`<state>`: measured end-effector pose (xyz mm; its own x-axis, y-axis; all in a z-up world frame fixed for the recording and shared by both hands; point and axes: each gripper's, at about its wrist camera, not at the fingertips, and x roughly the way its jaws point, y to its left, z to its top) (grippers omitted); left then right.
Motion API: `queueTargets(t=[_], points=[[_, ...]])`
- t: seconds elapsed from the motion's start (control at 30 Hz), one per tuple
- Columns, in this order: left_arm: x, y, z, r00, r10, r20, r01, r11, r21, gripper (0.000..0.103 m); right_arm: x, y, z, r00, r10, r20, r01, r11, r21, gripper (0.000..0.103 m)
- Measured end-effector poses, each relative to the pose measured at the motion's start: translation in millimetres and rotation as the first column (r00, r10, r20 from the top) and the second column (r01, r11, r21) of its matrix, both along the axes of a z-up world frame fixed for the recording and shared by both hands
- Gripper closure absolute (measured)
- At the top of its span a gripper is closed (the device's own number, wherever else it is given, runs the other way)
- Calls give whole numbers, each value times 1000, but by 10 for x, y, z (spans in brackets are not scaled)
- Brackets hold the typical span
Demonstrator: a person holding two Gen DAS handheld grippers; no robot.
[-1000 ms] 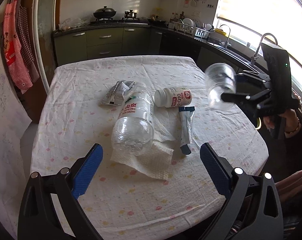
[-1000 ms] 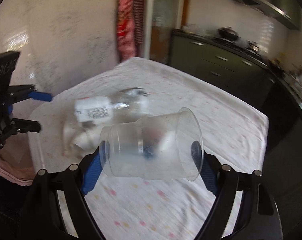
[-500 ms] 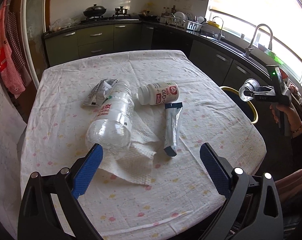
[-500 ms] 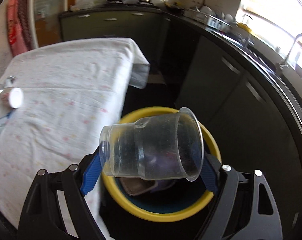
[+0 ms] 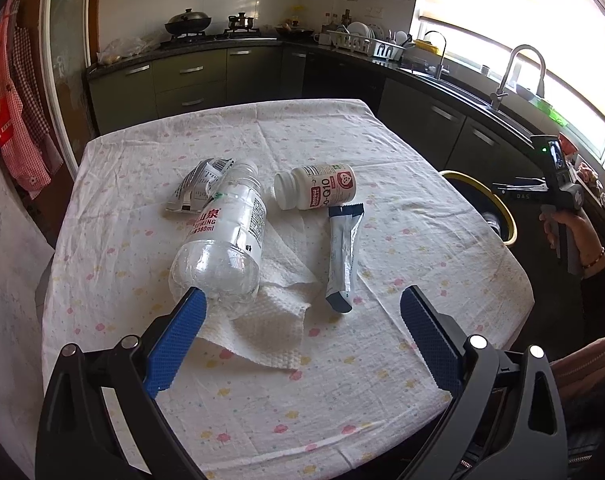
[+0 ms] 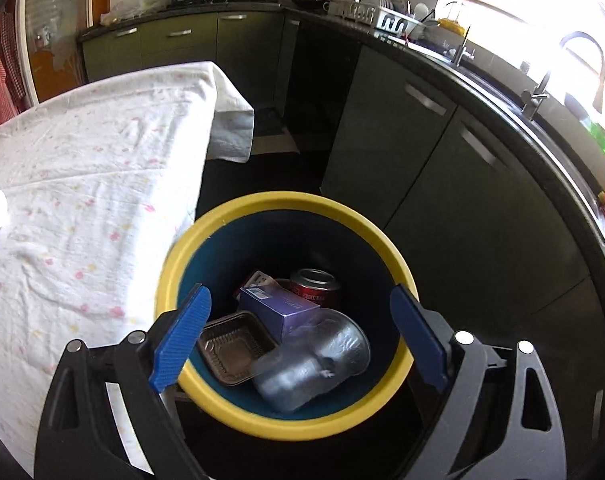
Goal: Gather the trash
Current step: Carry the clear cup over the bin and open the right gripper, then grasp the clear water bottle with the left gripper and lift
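Observation:
On the table lie a clear water bottle (image 5: 222,240), a white pill bottle (image 5: 316,191), a grey-blue sachet (image 5: 342,256), a crumpled foil wrapper (image 5: 198,190) and a paper towel (image 5: 270,308). My left gripper (image 5: 302,336) is open and empty, hovering before the bottle's base. My right gripper (image 6: 298,340) is open above the yellow-rimmed bin (image 6: 286,200), beside the table. A clear plastic cup (image 6: 314,360) lies in the bin on a foil tray (image 6: 230,346), a purple box (image 6: 278,308) and a red can (image 6: 314,284). The bin also shows in the left wrist view (image 5: 498,204).
The table wears a white flowered cloth (image 5: 342,140). Dark kitchen cabinets (image 6: 422,140) run behind and to the right of the bin, with a sink and tap (image 5: 518,64) under the window. Red checked cloths (image 5: 14,120) hang at far left.
My right gripper carried the clear cup from over the table to the bin, opened, and the cup dropped in. My left gripper moved slightly closer to the water bottle.

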<state>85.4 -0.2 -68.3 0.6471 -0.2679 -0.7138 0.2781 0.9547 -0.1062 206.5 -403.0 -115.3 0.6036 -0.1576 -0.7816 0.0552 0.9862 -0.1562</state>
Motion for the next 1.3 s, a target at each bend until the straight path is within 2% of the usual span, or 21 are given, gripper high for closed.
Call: queueTargets(t=[0.23, 0.47, 0.67, 0.73, 0.83, 0.97, 1.1, 1.3], points=[[104, 91, -34, 999, 29, -29, -29, 1000, -5, 7, -376, 342, 166, 994, 52, 95, -62, 993, 97, 14], [407, 186, 71, 998, 44, -40, -43, 999, 27, 7, -524, 595, 140, 990, 106, 89, -120, 980, 162, 14], [869, 145, 73, 990, 9, -143, 5, 995, 100, 7, -531, 673, 125, 988, 127, 83, -140, 975, 170, 14], [1058, 153, 30, 978, 4, -208, 19, 994, 108, 7, -531, 680, 110, 989, 128, 76, -139, 975, 172, 14], [1331, 141, -106, 941, -3, -338, 50, 990, 130, 16, -515, 674, 77, 990, 127, 62, -136, 974, 180, 14], [1625, 87, -265, 889, 1, -458, 92, 979, 181, 18, -500, 689, 32, 990, 131, 49, -138, 973, 184, 14], [1797, 54, -340, 856, 11, -517, 106, 975, 196, 20, -486, 697, -3, 990, 135, 37, -139, 972, 189, 14], [1856, -42, -439, 834, 35, -551, 149, 947, 286, 27, -465, 682, -37, 991, 133, 25, -135, 972, 192, 14]])
